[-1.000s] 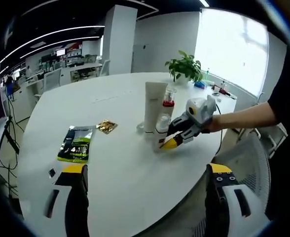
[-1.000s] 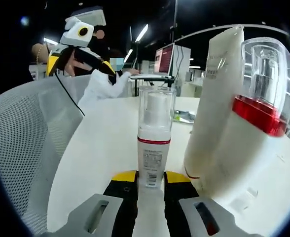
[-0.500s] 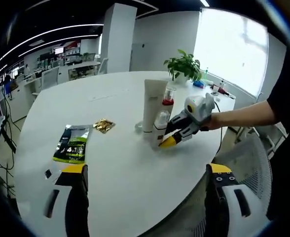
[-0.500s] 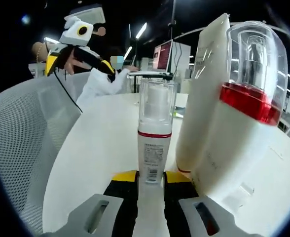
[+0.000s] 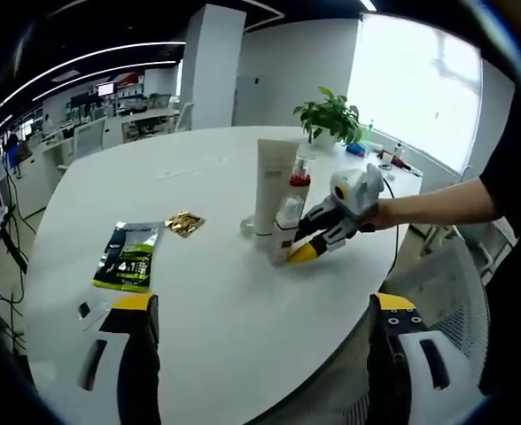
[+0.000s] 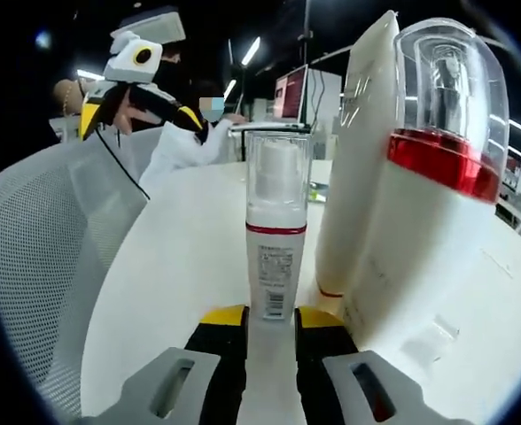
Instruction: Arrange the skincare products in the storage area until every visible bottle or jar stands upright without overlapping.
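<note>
- Between the yellow-tipped jaws of the right gripper (image 6: 270,320), low in the right gripper view, stands a small pump bottle (image 6: 276,237) with a clear cap and a red band; the jaws are closed against its base from both sides, pinching it.
- Seen from the left gripper view, that same right gripper (image 5: 316,244) reaches in from the right, held by a person's hand (image 5: 373,215) on a bare forearm stretched level over the table edge, jaws slanting down to the small pump bottle (image 5: 284,228).
- Just right of the small bottle, the right gripper view brings up a tall white tube (image 6: 353,168) and, nearer, a large white bottle (image 6: 429,266) with a red collar and clear dome cap; its lower right is cut off by the edge of the view.
- From the left gripper view the three stand upright in a tight cluster near the right side of the round white table (image 5: 198,301): the tall white tube (image 5: 268,186) and the large white bottle (image 5: 299,177) half hidden behind it. Whether they touch cannot be told.
- Near the left of the table lie a green and black packet (image 5: 127,258) and a small gold packet (image 5: 185,223), both flat; a potted plant (image 5: 333,118) stands at the far side.
- Low in its own view, the left gripper (image 5: 265,305) has its jaws spread wide, holding nothing, above the near table edge.
- Far left in the right gripper view, the left gripper (image 6: 141,88) is raised high in a hand above a mesh chair (image 6: 57,230).
</note>
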Demonstrator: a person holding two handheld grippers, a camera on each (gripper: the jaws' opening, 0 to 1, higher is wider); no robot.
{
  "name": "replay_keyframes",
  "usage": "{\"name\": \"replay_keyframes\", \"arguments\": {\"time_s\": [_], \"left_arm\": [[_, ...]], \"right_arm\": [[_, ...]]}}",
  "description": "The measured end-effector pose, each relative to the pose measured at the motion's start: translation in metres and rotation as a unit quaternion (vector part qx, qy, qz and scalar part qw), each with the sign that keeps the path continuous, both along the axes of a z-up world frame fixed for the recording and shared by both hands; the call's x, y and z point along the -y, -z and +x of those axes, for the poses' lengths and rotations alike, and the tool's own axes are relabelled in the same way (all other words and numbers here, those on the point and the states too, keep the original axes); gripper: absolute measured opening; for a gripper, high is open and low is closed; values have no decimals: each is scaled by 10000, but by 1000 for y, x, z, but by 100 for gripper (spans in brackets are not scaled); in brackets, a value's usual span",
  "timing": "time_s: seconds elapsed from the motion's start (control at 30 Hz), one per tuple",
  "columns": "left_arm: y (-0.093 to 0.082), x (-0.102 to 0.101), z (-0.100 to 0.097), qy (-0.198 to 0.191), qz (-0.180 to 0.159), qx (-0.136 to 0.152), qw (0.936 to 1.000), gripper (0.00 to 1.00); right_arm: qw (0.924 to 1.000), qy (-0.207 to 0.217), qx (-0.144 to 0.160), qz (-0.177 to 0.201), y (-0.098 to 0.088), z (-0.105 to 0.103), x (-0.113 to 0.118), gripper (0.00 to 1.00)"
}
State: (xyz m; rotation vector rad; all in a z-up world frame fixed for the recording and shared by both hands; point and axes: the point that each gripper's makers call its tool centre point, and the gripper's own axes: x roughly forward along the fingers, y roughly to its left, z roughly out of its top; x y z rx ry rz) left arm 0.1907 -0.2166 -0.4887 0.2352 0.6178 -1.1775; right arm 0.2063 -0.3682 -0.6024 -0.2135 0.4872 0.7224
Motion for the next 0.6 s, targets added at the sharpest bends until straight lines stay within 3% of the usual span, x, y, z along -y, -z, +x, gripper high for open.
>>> {"name": "replay_keyframes", "arguments": {"time_s": [0.17,0.5,0.6], "left_arm": [[-1,-1,-2,-4,-6,4,10000,92],[-14,-3,-5,-133,-210,9,9997,92],[-16,-4,-6,-180,-260,23,9995,92]], "right_arm": [[9999,144,-87,36,-5,-7,1,16],[9982,399,-414,138,-12,-36,9,32],[9966,545,-479,399,-30,-45,3,41]]}}
